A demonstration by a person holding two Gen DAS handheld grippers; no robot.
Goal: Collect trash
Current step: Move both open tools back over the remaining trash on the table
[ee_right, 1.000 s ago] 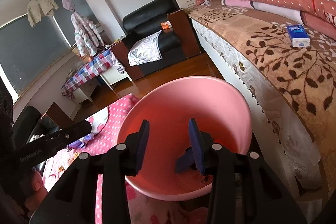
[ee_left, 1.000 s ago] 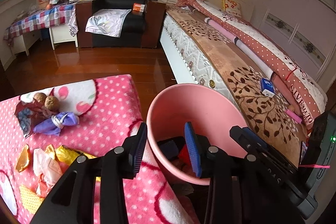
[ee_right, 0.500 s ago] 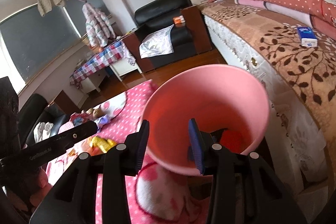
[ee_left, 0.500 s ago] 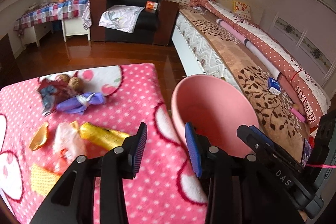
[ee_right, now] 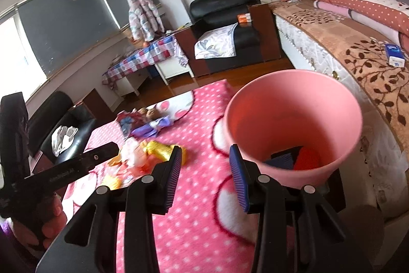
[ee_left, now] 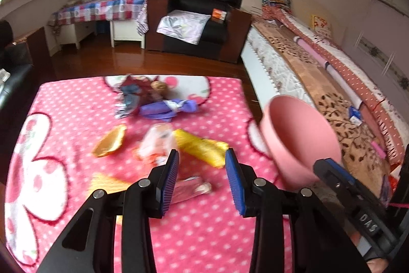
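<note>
Trash scattered on pink dotted blanket (ee_left: 204, 234), left of pink bin (ee_right: 294, 119).

Left gripper (ee_left: 202, 179) and right gripper (ee_right: 205, 174): jaws partly apart, nothing between. Beside bin, nearest first: yellow wrapper (ee_left: 202, 145), clear wrapper (ee_left: 158, 140), orange peel (ee_left: 110, 142); purple wrapper (ee_left: 168, 108) farther back. Inside bin: red and dark scraps (ee_right: 296, 157).

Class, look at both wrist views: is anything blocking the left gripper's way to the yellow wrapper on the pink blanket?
Nothing visible does. The left gripper is open and empty, and the yellow wrapper lies just beyond its fingertips, uncovered, a clear wrapper beside it.
</note>
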